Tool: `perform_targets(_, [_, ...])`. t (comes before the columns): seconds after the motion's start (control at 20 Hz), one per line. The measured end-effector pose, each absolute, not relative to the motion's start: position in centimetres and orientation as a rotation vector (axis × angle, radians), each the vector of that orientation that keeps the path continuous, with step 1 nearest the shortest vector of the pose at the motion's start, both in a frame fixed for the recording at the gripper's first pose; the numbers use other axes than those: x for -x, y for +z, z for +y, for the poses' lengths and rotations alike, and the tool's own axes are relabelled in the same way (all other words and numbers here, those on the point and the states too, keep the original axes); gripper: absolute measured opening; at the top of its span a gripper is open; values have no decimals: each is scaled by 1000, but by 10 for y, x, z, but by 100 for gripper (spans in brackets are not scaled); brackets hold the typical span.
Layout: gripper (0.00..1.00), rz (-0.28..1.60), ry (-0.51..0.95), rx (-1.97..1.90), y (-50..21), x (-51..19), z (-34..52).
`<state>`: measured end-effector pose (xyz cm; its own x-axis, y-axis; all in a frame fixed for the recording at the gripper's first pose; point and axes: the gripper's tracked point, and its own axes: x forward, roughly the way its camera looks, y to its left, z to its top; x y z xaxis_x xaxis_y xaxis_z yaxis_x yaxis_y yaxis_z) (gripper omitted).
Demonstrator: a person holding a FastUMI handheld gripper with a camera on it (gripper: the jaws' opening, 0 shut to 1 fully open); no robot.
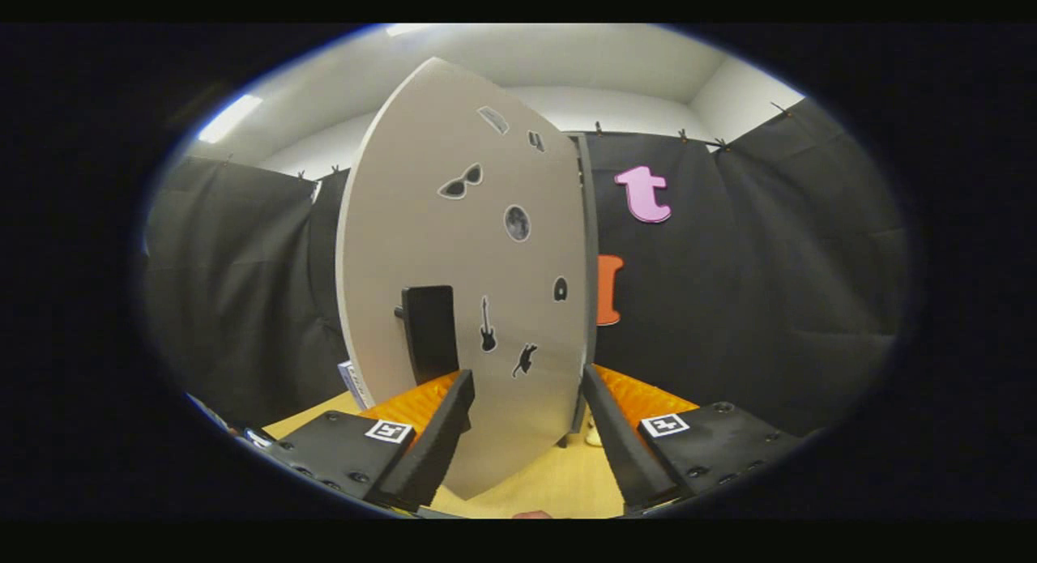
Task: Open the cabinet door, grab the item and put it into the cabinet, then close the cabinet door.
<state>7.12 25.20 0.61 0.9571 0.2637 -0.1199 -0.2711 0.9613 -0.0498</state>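
While tongs (525, 385) gape, cabinet door (462, 247) fills their gap.

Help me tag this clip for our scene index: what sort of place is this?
Likely a staged recording booth, not a home: black cloth wall pinned up all round, a sticker-dotted grey cabinet door on a wooden table, plain ceiling above. The open gripper straddles the door's lower edge.

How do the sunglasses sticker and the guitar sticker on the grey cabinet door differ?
On the grey cabinet door, the sunglasses sticker sits high up, well above the black rectangular handle; the black guitar sticker sits low, just beside that handle. The sunglasses run wide and tilted; the guitar stands tall and narrow. Both are dark with pale outlines. The gripper is open, its fingers either side of the door's lower part.
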Motion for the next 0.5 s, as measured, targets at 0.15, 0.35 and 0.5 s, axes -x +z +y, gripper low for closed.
perform_targets(0.15, [88, 117, 334, 77, 1, -77, 280])
perform_targets(0.35, [89, 119, 383, 87, -5, -87, 305])
perform_targets(0.5, [89, 139, 436, 75, -10, -84, 322])
